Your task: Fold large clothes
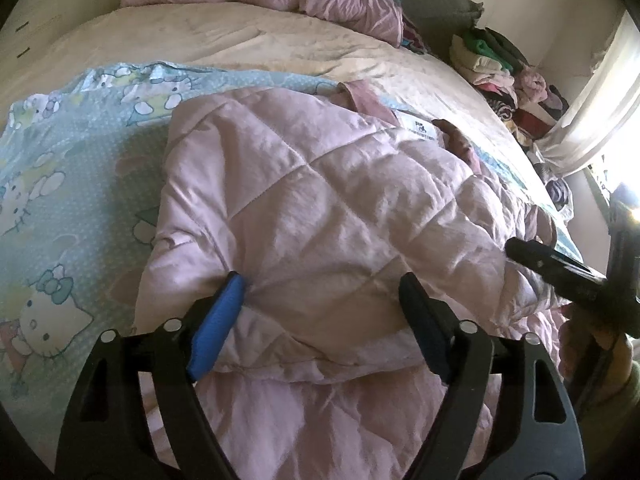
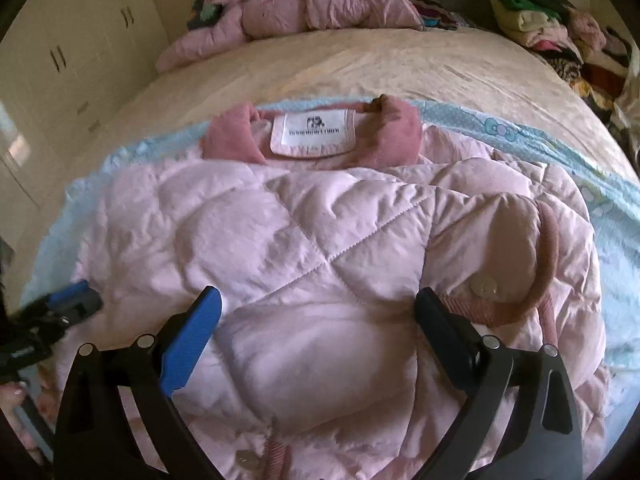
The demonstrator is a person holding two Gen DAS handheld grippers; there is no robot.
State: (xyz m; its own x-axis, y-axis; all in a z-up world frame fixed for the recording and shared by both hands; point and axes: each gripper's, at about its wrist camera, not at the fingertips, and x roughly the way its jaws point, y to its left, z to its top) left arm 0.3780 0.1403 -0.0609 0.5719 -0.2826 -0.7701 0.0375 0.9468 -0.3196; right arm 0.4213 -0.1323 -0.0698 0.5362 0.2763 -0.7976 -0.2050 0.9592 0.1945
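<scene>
A pink quilted jacket [image 2: 304, 248] lies partly folded on a light blue Hello Kitty sheet [image 1: 60, 168] on the bed. Its darker pink collar [image 2: 400, 128] with a white label [image 2: 312, 132] faces away. A sleeve cuff with a snap button [image 2: 484, 289] lies over its right side. My left gripper [image 1: 324, 284] is open, its fingers straddling the folded lower edge of the jacket [image 1: 320, 208]. My right gripper [image 2: 320, 300] is open just above the jacket's middle. Each gripper shows at the edge of the other's view: the right one [image 1: 560, 268], the left one [image 2: 68, 304].
A second pink quilted garment [image 2: 304, 12] lies crumpled at the far end of the beige bed [image 2: 400, 68]. Piles of folded clothes [image 2: 552, 32] stand at the far right. Wardrobe doors [image 2: 72, 52] are on the left, a curtained window [image 1: 592, 112] on the right.
</scene>
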